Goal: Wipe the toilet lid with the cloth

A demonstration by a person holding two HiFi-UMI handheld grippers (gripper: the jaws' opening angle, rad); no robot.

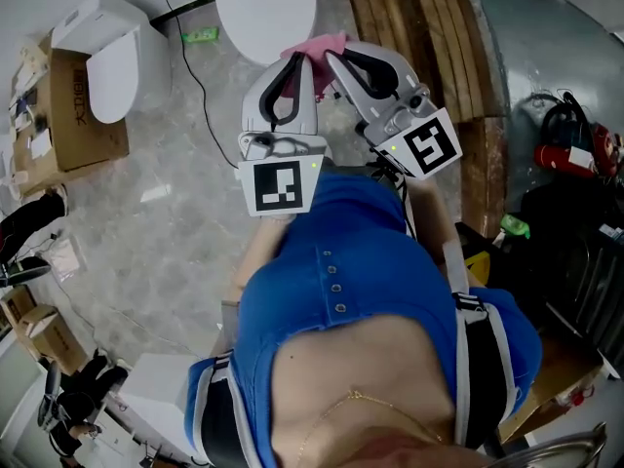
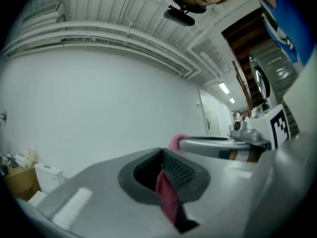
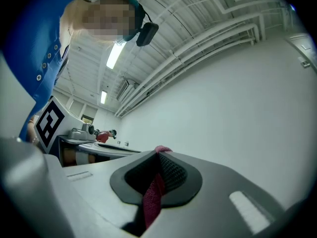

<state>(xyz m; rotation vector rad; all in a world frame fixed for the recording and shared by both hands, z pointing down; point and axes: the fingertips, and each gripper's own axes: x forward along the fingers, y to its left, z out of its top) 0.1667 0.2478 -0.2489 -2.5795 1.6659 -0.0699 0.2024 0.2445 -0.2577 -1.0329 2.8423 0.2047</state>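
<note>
**Left gripper** (image 1: 292, 66). Sat at 12 o'clock from the wearer's blue top (image 1: 341, 291), with its marker cube (image 1: 281, 185) turned up to the head camera. Was clamped narrow on a fold of the pink cloth (image 2: 166, 197). Showed that fold pinched between the ribbed pads (image 2: 179, 171) and trailing down out of them in the left gripper view.

**Right gripper** (image 1: 336, 66). Lay just beside the left one, at its 3 o'clock, leaning toward 11 o'clock with its tips close to the other pair. Was likewise closed on the same pink cloth, with a strip hanging through the slit of the jaws in the right gripper view.

**Pink cloth.** Was bunched at the two sets of tips, at 5 o'clock of the toilet lid (image 1: 263, 3). Gave no clear sign of touching the lid.

**Toilet lid.** White and oval; stood at 12 o'clock of the head view, cut off by the top edge.

**Surroundings.** Included a second toilet (image 1: 112, 61) at 10 o'clock, next to a cardboard box (image 1: 83, 115). Also included a black cable (image 1: 190, 71) across the grey stone floor (image 1: 166, 222), and wooden planks (image 1: 419, 37) at 1 o'clock.
</note>
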